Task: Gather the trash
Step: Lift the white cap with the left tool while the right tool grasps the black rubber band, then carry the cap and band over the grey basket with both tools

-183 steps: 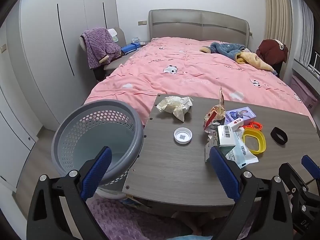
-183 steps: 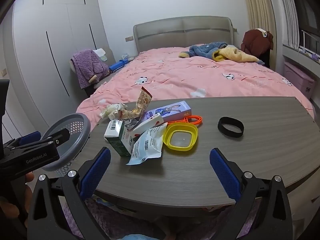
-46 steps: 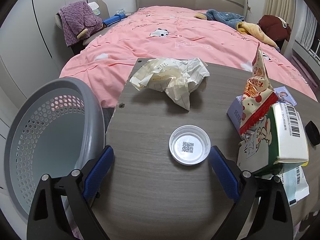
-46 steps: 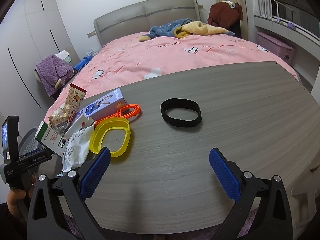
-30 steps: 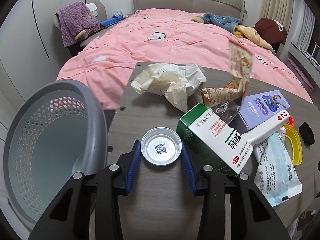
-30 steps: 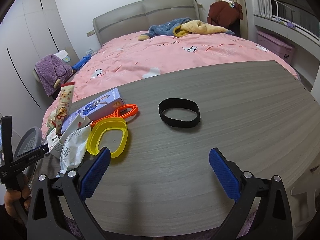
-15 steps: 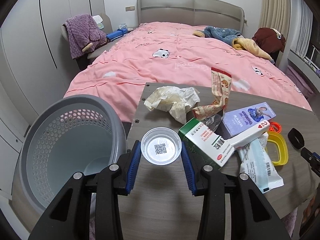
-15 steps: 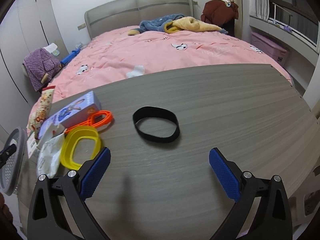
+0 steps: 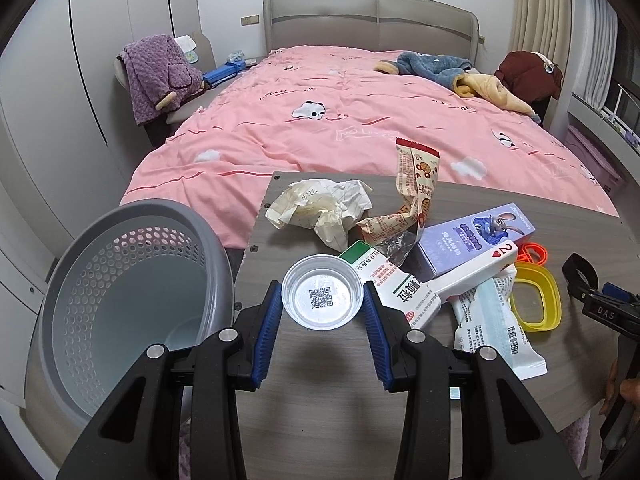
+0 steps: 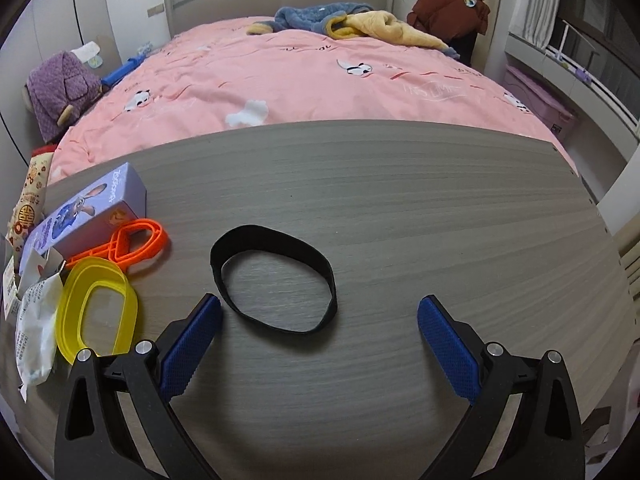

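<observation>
Left wrist view: the left gripper [image 9: 323,312] has its jaws clamped on a small clear plastic lid with a QR code [image 9: 322,296], lifted above the grey wood surface [image 9: 320,400] beside the grey perforated plastic basket [image 9: 120,304]. The right gripper [image 10: 318,334] hangs with jaws spread wide, a black elastic band [image 10: 274,284] lying between them.

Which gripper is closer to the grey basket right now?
Left. The left gripper, shut on the clear plastic lid, is just beside the grey basket; the right gripper hovers by the black band.
</observation>
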Motion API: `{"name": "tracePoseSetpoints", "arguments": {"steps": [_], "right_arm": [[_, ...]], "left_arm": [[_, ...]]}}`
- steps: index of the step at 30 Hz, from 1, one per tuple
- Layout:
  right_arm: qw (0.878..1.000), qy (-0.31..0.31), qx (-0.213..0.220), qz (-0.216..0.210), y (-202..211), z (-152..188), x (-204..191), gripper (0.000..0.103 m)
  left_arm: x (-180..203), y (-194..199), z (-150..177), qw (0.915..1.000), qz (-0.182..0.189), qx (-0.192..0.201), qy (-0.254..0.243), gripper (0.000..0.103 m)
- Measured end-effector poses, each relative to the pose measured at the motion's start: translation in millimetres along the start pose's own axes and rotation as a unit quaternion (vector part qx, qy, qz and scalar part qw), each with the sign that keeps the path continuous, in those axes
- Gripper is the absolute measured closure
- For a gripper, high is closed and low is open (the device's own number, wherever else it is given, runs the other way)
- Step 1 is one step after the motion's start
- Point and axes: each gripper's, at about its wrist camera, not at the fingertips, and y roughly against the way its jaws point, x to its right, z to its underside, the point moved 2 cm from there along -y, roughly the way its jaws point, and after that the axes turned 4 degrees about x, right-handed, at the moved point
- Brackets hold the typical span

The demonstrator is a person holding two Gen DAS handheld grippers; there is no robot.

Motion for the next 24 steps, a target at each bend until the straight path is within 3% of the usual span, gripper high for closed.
{"name": "tracePoseSetpoints", "arguments": {"steps": [5, 8, 10, 13, 15, 17, 24], "right_arm": [[1.0, 0.01, -0.007, -0.009, -5.4, -4.7, -2.7, 0.007], [1.0, 0.017, -0.004, -0.016, -4.1, -4.1, -5.7, 0.014], [1.0, 0.022, 0.003, -0.021, -0.2, -3.1, -8.9, 0.026], [0.999, 0.031, 0.011, -0.028, 4.9, -2.3, -12.8, 0.051], [0.999, 0.033, 0.013, -0.032, 7.8, -2.3, -16.3, 0.075], [0.999, 0.03, 0.014, -0.041, 10.2, -1.2, -16.6, 0.087], [0.997, 0.014, 0.03, -0.066, 32.8, 3.2, -21.4, 0.088]], "left_arm": [[2.5, -0.2, 0.2, 1.0, 0.002, -0.002, -0.001, 0.064], [3.4, 2.0, 0.8, 1.0, 0.004, -0.001, 0.0, 0.064], [3.6, 2.5, 1.2, 1.0, 0.004, -0.002, 0.0, 0.064], [3.9, 3.8, 1.7, 1.0, 0.006, -0.003, 0.0, 0.064], [3.9, 5.1, 2.1, 1.0, 0.007, -0.002, 0.001, 0.064], [2.6, 6.4, 2.3, 1.0, 0.009, -0.001, 0.003, 0.064], [-5.9, 12.7, 7.6, 0.9998, 0.014, 0.004, 0.012, 0.064]]}}
